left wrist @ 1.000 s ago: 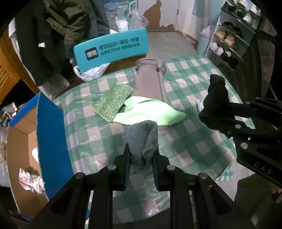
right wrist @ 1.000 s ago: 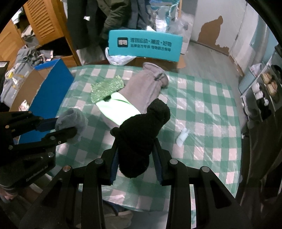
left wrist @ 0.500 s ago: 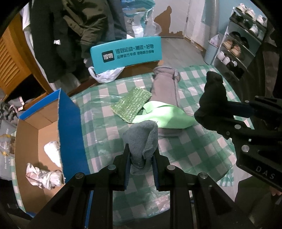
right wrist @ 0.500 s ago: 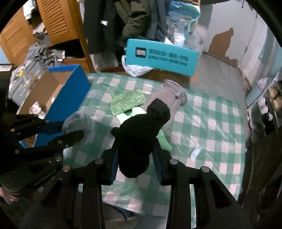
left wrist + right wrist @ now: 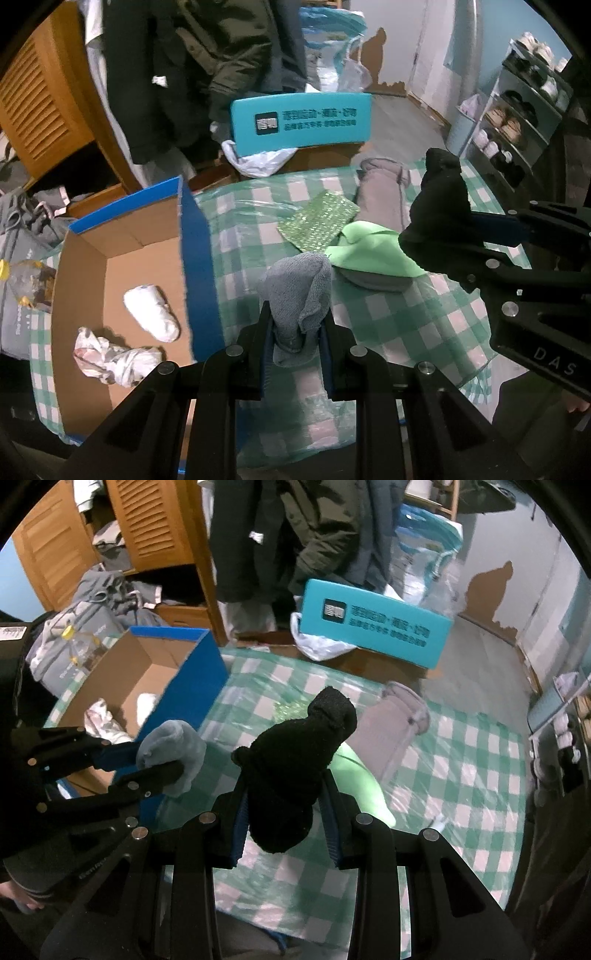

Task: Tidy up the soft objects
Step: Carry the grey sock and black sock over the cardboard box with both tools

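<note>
- The left gripper (image 5: pixel 295 332) is closed on a grey cloth (image 5: pixel 299 291), which stands up bunched between the two fingers, above the checked tablecloth (image 5: pixel 388 314) and just beside the blue wall of the cardboard box (image 5: pixel 199 266).
- The right gripper (image 5: pixel 284 819) is closed on a black sock (image 5: pixel 295 760); it hangs above the middle of the table, further from the box than the left one.
- The box is open at the top and holds a white roll (image 5: pixel 151 314) and a crumpled white cloth (image 5: pixel 110 358).
- The step in hand is, I judge, to carry both soft things to the box and drop them in.
- To do it well, bring the grey cloth over the blue wall first and high enough that its loose lower end does not catch the edge.
- Open the fingers only when the cloth is fully above the brown floor of the box.
- The right gripper should wait behind, so the two tools do not collide.
- A green cloth (image 5: pixel 369 251), a glittery green sheet (image 5: pixel 317 221) and a long grey sleeve (image 5: pixel 380 195) lie on the table, overlapping, not yet put away.
</note>
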Demonstrator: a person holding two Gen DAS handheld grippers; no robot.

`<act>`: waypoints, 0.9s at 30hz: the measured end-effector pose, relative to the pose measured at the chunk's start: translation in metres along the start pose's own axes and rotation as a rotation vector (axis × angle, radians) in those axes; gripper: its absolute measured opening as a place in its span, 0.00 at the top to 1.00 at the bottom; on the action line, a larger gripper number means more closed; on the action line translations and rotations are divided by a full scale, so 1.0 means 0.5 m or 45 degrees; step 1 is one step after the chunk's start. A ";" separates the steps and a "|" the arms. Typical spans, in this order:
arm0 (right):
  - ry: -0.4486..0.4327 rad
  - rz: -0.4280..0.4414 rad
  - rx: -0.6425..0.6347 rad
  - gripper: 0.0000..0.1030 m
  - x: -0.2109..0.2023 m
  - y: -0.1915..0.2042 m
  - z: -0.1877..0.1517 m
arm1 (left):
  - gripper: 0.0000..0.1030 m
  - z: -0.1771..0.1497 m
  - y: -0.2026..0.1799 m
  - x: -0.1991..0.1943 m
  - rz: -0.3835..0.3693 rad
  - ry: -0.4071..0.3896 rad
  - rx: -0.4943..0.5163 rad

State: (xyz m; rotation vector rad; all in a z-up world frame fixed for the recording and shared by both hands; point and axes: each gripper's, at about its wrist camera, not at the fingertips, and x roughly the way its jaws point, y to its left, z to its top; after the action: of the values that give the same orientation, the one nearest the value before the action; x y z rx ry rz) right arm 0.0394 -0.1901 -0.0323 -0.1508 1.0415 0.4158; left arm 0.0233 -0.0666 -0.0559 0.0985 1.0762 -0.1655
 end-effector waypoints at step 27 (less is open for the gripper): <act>0.009 0.104 -0.184 0.68 0.059 0.194 0.085 | 0.79 -0.051 0.208 -0.058 0.073 -0.057 -0.225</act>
State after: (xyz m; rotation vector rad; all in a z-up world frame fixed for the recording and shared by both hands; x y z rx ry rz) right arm 0.0476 -0.0805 -0.0291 -0.2395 1.0270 0.5650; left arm 0.0068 0.0424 -0.0424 -0.0331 1.0381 -0.0205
